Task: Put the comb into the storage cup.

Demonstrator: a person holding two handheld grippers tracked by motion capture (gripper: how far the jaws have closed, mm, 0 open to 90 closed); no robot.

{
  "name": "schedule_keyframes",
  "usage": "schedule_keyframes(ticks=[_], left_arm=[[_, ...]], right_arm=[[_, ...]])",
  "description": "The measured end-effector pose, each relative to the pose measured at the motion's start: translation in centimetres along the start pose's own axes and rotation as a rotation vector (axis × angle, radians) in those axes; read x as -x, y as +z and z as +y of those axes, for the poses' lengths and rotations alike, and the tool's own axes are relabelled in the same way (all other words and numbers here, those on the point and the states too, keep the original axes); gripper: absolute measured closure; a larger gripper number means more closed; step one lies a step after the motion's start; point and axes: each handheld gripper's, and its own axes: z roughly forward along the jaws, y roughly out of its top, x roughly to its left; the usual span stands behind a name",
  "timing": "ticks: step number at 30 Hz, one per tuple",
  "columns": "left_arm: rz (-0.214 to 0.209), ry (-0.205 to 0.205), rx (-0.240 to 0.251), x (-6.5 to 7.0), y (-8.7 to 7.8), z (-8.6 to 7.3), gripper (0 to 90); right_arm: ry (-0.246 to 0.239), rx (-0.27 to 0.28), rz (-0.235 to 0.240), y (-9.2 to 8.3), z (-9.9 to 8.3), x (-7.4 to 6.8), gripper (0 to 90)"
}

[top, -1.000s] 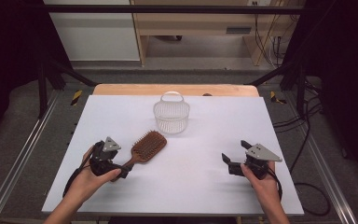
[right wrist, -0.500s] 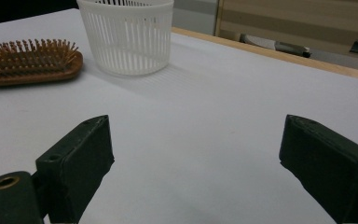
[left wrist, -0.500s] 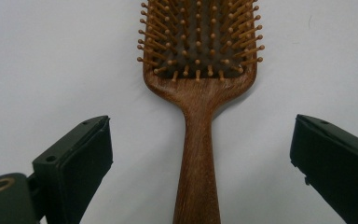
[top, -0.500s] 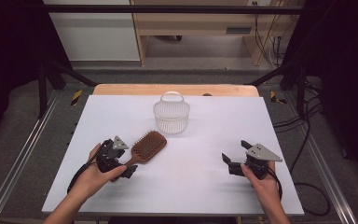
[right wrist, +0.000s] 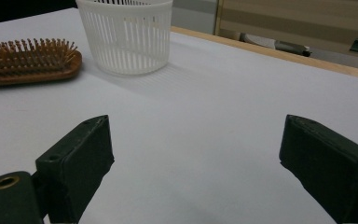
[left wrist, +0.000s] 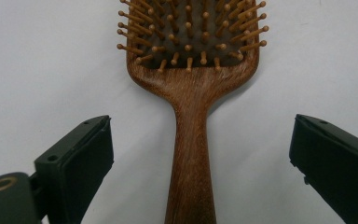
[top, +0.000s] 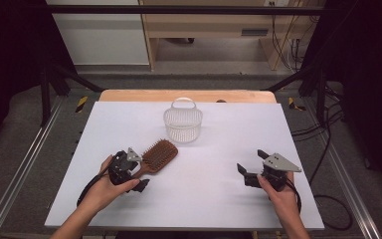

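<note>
The left gripper (left wrist: 200, 163) hangs over the brush (left wrist: 193, 93) handle, jaws apart either side; the brush lies along its reach on the counter (top: 219, 199), bristles up, near the basket (top: 182, 124). The right gripper (top: 251, 174), apart too, rests well right.

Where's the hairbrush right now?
The hairbrush lies left of centre on the table, just before the basket, its handle between the open left gripper's jaws.

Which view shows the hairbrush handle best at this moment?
The left gripper view: the hairbrush handle runs up the middle between the open left tool's jaws, untouched. In the high view the handle is small, partly under the tool. The right gripper view shows the bristled head.
</note>
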Motion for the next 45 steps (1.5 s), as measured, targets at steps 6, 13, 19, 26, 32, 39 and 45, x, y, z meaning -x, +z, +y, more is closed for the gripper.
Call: schedule_keyframes(ticks=[6,13,19,26,32,39,45], left_arm=[[0.006,0.007,-0.009,-0.1,0.0,-0.1,7.1],[-0.003,0.020,-0.015,0.0,0.0,0.0,8.9],[-0.019,-0.001,-0.021,-0.2,0.0,0.2,19.0],[-0.020,-0.018,-0.050,-0.9,0.5,0.3,33.0],[-0.029,-0.013,-0.075,-1.2,1.0,0.6,44.2],[-0.044,-0.007,-0.088,-1.2,1.4,1.0,53.1],[-0.049,-0.004,-0.106,-1.3,1.6,1.0,58.1]], right_arm=[[-0.001,-0.002,0.001,0.0,0.0,0.0,9.6],[0.004,-0.002,0.002,0.0,0.0,0.0,9.6],[0.001,-0.006,0.003,0.1,0.0,0.0,9.6],[0.003,-0.008,0.005,0.1,-0.1,0.0,9.5],[0.001,-0.011,0.006,0.2,-0.1,0.0,9.5],[0.000,-0.013,0.006,0.2,-0.1,0.0,9.5],[0.000,-0.014,0.007,0.2,-0.1,0.0,9.5]])
